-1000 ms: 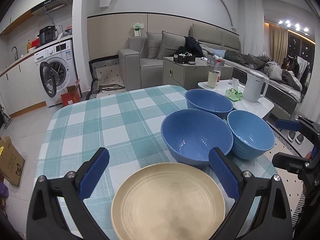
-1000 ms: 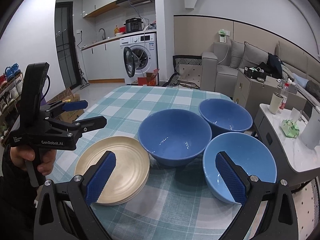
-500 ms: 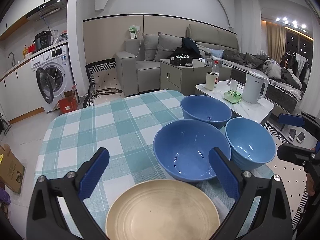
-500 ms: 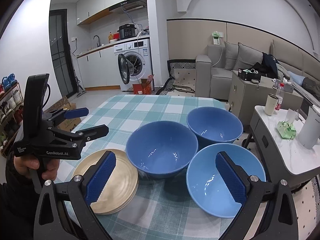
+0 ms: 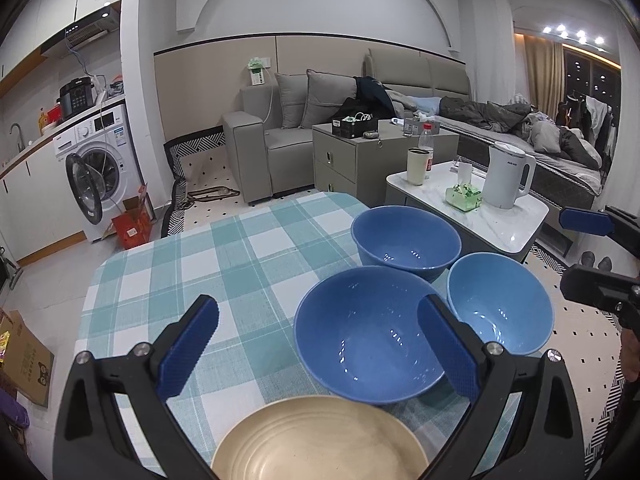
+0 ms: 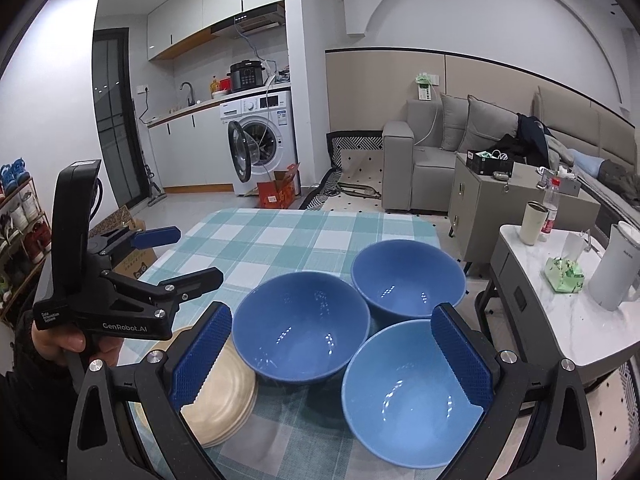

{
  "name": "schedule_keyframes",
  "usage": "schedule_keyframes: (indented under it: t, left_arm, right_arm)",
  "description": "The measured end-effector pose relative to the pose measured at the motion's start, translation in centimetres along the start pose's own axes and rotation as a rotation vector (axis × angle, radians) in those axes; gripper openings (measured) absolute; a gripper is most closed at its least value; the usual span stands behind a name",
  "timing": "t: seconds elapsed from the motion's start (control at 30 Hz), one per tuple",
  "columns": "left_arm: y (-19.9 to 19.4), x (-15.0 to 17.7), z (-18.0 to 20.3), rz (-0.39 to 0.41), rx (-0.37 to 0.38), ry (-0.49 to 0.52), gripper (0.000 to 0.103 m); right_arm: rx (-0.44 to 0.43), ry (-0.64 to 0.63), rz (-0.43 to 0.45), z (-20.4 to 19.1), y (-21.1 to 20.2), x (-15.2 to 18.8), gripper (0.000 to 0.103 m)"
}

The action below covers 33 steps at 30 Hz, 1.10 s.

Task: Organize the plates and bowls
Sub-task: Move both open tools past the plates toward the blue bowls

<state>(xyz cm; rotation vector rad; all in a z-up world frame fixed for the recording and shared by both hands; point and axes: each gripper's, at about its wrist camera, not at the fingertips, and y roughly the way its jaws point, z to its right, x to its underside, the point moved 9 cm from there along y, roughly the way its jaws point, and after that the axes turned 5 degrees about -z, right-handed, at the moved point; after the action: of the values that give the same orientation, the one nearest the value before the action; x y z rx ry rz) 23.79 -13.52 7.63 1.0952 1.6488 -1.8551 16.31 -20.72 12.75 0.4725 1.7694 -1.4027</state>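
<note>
Three blue bowls sit close together on the checked tablecloth [image 5: 208, 264]: a large middle bowl [image 5: 368, 336] [image 6: 300, 328], a far bowl [image 5: 406, 238] [image 6: 408, 276] and a lighter near-right bowl [image 5: 500, 304] [image 6: 412, 392]. A stack of cream plates [image 5: 320, 440] [image 6: 224, 396] lies at the near left. My left gripper [image 5: 320, 344] is open and empty, above the plates and facing the middle bowl. My right gripper [image 6: 332, 360] is open and empty, above the lighter bowl. Each gripper shows in the other's view, the left [image 6: 176, 256] and the right [image 5: 580, 252].
A white side table [image 6: 560, 320] with a kettle [image 6: 616, 268], a cup and a tissue pack stands just right of the table. A grey cabinet [image 5: 360, 160] and sofa [image 5: 280, 136] are beyond. A washing machine [image 5: 96, 172] with its door open stands at far left.
Both grippers have pulled back and risen from the table. The bowls and plates sit lower in both views and have not moved. Both grippers stay open.
</note>
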Motion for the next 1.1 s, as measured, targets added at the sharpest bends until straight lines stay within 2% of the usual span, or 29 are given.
schedule_keyframes:
  t: [0.27,0.7,0.83,1.1]
  left_arm:
    - [1.3,-2.2,0.5,0.01,0.014,0.005,0.101]
    - [4.4,-4.1,0.9,-0.01,0.038,0.007,0.101]
    - [4.8,-4.5,0.8,-0.001,0.016,0.016,0.101]
    - [6.1,-5.0,0.8,-0.025,0.043,-0.006,0.101]
  right_arm:
    - [0.009,0.021,-0.002,1.8,0.9,-1.0,0.102]
    - [0.019,0.038,-0.067,3.6,4.5,-1.3,0.102]
    - [0.039,0.047,-0.072,4.3,4.8,-1.6,0.102]
    - [0.069,0.051,-0.082,5.7,4.6,-2.1,0.102]
